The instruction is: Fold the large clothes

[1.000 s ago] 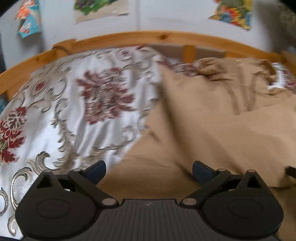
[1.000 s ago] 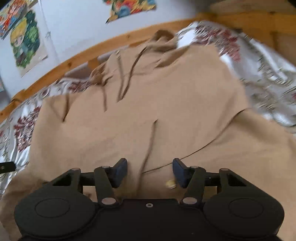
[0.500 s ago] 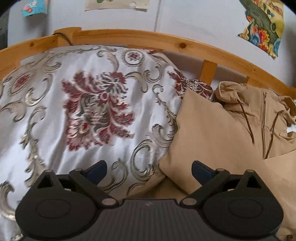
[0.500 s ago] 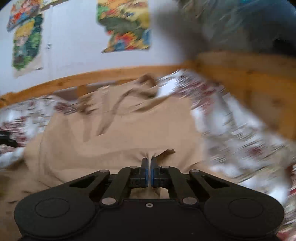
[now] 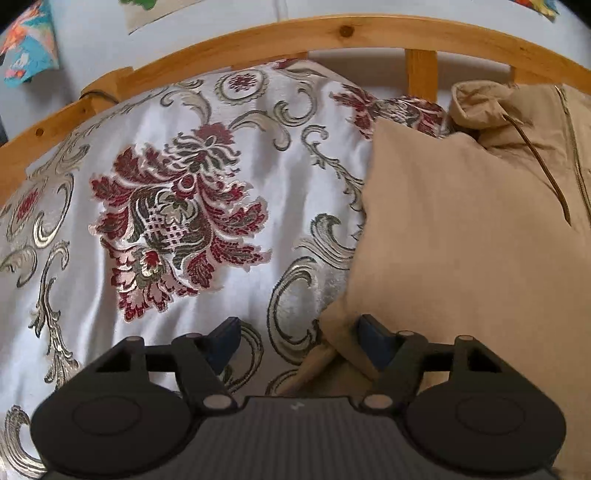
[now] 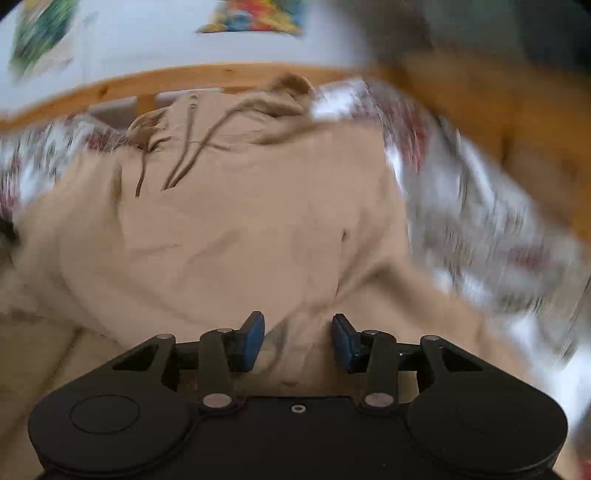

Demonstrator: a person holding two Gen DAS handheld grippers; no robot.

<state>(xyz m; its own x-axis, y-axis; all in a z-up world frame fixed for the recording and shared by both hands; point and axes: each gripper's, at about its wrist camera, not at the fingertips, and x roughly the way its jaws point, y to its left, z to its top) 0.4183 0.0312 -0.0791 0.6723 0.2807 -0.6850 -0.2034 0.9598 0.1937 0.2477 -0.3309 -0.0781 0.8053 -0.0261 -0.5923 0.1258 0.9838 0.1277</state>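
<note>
The left gripper [image 5: 297,341] has just been closing a bit, but its blue pads are still apart. The pad at 3 o'clock sits at the folded side edge of the tan hoodie [image 5: 461,236]. The other pad is over the flowery bedspread [image 5: 155,206]. Nothing is pinched yet, though a bit of the edge pokes into the gap.

The right gripper [image 6: 298,341] has just been opening. Its pads stand apart over soft tan cloth, and none of it looks squeezed. This picture is blurry.

The hoodie lies flat on the bed. Its long way runs from the grippers up to 12 o'clock, where the hood [image 6: 288,86] and strings [image 6: 192,147] rest near the wooden bed rail [image 5: 332,33]. From the left gripper, most of the hoodie lies toward 2 o'clock. From the right gripper it spreads from 10 to 12 o'clock.

The left gripper is the nearer one to that side edge. It looks ready to grab it and fold it across toward 3 o'clock.
</note>
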